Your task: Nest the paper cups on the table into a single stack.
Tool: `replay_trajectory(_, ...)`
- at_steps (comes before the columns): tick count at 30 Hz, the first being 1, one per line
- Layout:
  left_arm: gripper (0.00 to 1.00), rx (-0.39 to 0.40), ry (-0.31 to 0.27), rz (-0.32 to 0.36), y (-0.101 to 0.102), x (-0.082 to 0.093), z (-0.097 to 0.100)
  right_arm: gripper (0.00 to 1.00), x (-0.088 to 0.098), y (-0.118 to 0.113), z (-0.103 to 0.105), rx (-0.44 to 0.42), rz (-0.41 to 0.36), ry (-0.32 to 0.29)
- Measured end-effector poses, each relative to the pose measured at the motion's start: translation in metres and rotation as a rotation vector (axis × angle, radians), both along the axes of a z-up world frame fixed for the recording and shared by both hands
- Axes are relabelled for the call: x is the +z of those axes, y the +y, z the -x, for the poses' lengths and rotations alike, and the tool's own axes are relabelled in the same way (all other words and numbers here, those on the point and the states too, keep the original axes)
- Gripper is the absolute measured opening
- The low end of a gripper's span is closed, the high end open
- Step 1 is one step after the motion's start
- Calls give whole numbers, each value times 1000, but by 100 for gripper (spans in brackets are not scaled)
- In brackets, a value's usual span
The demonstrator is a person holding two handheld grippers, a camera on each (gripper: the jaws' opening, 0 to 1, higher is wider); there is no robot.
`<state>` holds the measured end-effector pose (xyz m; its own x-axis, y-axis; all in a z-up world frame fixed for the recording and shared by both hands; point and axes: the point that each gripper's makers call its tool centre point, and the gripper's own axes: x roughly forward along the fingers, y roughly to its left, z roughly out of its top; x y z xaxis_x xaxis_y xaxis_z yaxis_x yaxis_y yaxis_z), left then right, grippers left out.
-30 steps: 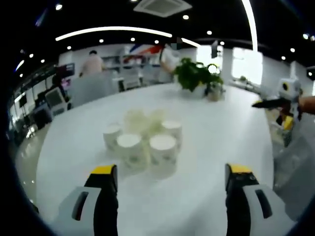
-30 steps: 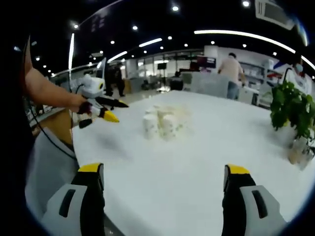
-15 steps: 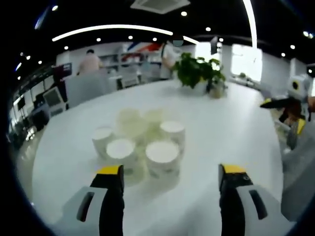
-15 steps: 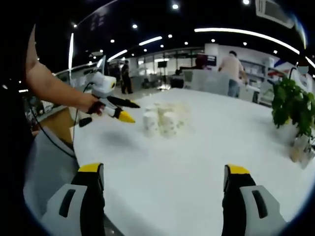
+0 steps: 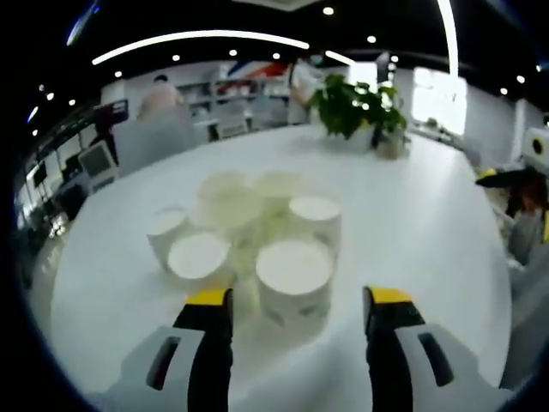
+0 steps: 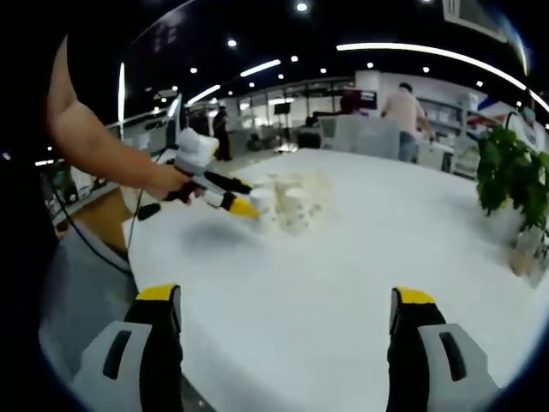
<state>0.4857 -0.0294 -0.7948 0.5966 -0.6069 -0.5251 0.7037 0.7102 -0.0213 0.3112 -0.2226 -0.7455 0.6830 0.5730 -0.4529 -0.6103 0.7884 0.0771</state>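
The white counter [image 5: 446,215] carries a huddle of upright paper cups [image 5: 249,232] near its middle. The left gripper [image 5: 296,305], jaws spread and empty, faces the nearest cup [image 5: 294,279], dead ahead between its tips. The right gripper [image 6: 287,309], also spread, hangs well apart from the cups, so the left is nearer.

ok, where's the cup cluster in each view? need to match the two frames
Left gripper view: cups centre frame on the white table, just ahead of the left gripper, nearest cup between its jaws.
Right gripper view: cups small, upper centre-left, at the left gripper's yellow tips.
Shared landmark: the potted plant, upper right in the left gripper view, at the right edge in the right gripper view.
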Motion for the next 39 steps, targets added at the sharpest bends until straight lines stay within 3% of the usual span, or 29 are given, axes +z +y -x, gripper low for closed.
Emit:
replay_trajectory(18,38,-25,12,-22,-13,-5,-10,100,-6,-6,6,2,12,19)
replay_trajectory(39,37,-73,19,-47,-17,0,-3,100,-4,-2,4,13,16,15)
